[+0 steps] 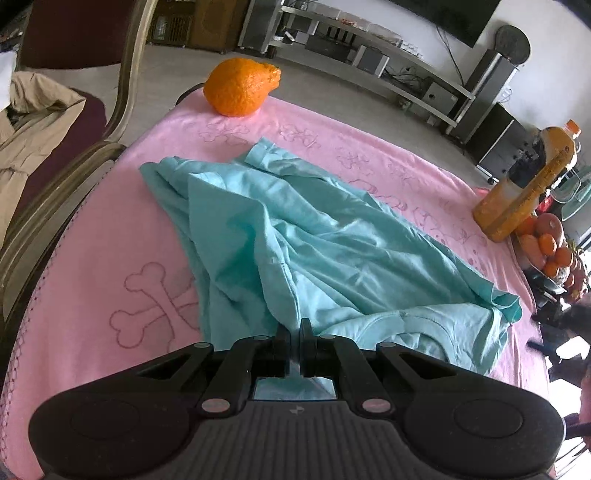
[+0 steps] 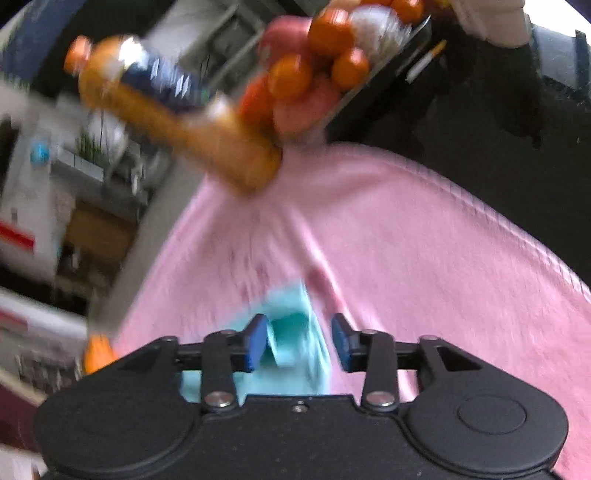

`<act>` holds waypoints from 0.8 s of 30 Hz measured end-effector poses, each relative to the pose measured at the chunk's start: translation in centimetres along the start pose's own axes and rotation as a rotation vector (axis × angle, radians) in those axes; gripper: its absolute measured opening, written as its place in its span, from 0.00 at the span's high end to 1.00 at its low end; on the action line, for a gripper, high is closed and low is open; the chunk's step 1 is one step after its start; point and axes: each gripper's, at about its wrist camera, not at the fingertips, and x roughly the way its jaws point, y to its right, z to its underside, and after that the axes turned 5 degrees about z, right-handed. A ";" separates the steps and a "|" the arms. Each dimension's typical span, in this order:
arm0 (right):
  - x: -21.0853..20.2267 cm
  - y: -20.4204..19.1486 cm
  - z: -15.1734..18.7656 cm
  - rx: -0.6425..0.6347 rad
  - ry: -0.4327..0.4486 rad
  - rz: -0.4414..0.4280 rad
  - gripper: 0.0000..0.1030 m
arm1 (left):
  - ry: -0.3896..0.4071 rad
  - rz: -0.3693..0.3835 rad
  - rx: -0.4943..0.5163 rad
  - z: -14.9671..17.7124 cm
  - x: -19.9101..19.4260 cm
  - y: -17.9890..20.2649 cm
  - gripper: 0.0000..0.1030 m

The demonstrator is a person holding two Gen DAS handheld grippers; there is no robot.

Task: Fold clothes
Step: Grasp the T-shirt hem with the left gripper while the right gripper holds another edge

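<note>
**Teal garment pinched by left gripper, right gripper's jaws apart over a fold**

Left wrist view: teal garment (image 1: 295,240) lies crumpled on the pink towel (image 1: 110,229) that covers the table, spread from mid-towel toward the near edge and the right edge. Left gripper (image 1: 294,332) has its jaws squeezed together with a thin pinch of the teal cloth between them at the garment's near edge; fabric pulls up in ridges toward the grip. Neckline of the garment shows just right of the jaws.

Large orange fruit (image 1: 240,86) sits at the towel's far edge, well apart from the garment. Juice bottle (image 1: 524,188) stands at the far right corner, with a fruit tray (image 1: 546,247) just beside it past the towel's right edge. Chair (image 1: 74,122) with a beige coat on it stands off the left edge.

Right wrist view, heavily blurred: right gripper (image 2: 299,341) stands with jaws apart, blue pads (image 2: 255,343) visible, a fold of teal cloth between them. Left pad seems to touch the cloth, right pad is clear of it; not pinched. The bottle and the tray of oranges lie beyond the towel's far corner. A person's sleeve (image 2: 498,22) is at the top right.
</note>
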 end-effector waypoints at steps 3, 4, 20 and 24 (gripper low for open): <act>0.8 1.0 1.9 -0.009 -0.127 -0.070 0.65 | -0.001 0.000 -0.012 0.0 0.0 -0.1 0.98; 1.0 1.1 2.5 -0.028 -0.142 -0.072 0.67 | -0.002 -0.003 -0.010 0.0 0.1 0.0 0.98; 3.9 3.2 5.3 0.059 -0.237 -0.209 0.67 | -0.032 -0.020 -0.059 0.2 1.1 -0.9 0.98; 3.3 2.7 6.0 0.010 -0.184 -0.205 0.67 | -0.026 -0.015 -0.082 0.1 1.2 -1.0 0.98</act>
